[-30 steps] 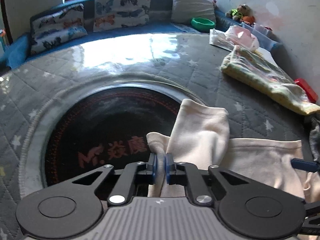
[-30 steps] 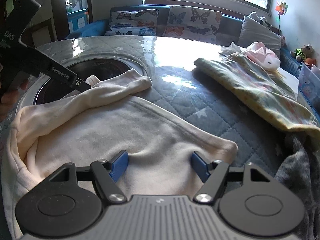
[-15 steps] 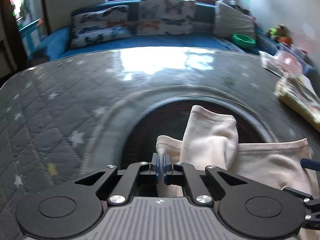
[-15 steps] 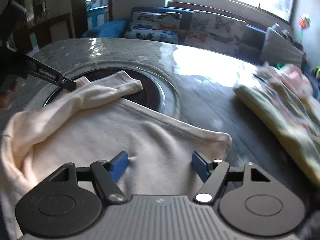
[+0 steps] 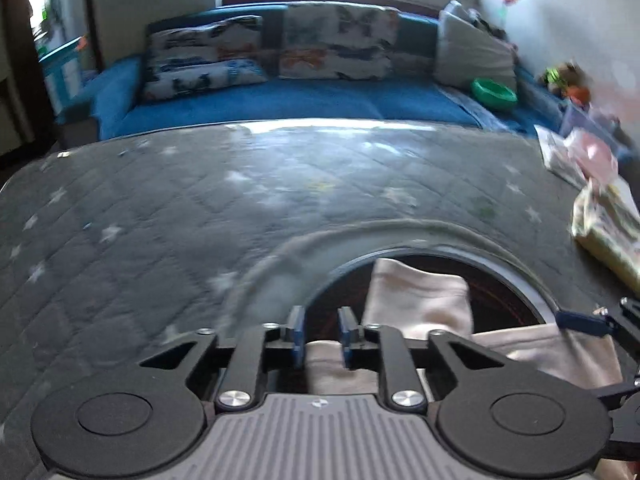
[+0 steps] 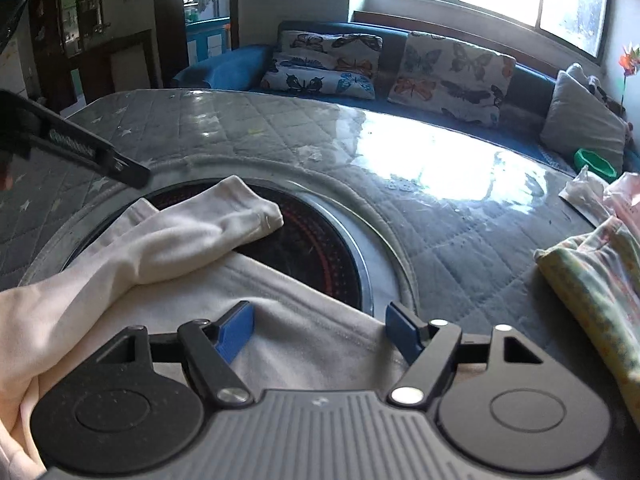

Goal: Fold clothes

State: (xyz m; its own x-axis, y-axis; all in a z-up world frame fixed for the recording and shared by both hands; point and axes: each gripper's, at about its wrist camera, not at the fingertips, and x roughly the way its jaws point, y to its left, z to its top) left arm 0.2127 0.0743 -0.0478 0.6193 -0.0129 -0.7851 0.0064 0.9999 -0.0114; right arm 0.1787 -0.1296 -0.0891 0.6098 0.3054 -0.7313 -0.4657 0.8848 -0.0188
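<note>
Your left gripper (image 5: pixel 321 334) has its fingers (image 5: pixel 297 332) opening, a fold of the cream garment (image 6: pixel 304 340) lying loose between them, not pinched. Your right gripper (image 6: pixel 320 334) stands with fingers spread wide, nothing gripped, the garment's hem running across the gap just beneath. The garment lies on the counter (image 6: pixel 460 236), partly over the dark round inset (image 6: pixel 316 248). Its sleeve (image 6: pixel 192 236) is laid across the body, long axis running from near the left gripper's tip out to the cuff over the inset (the cuff points away from you). The left gripper is nearer the sleeve; the right is nearer the hem, so the next fold likely starts there.
</note>
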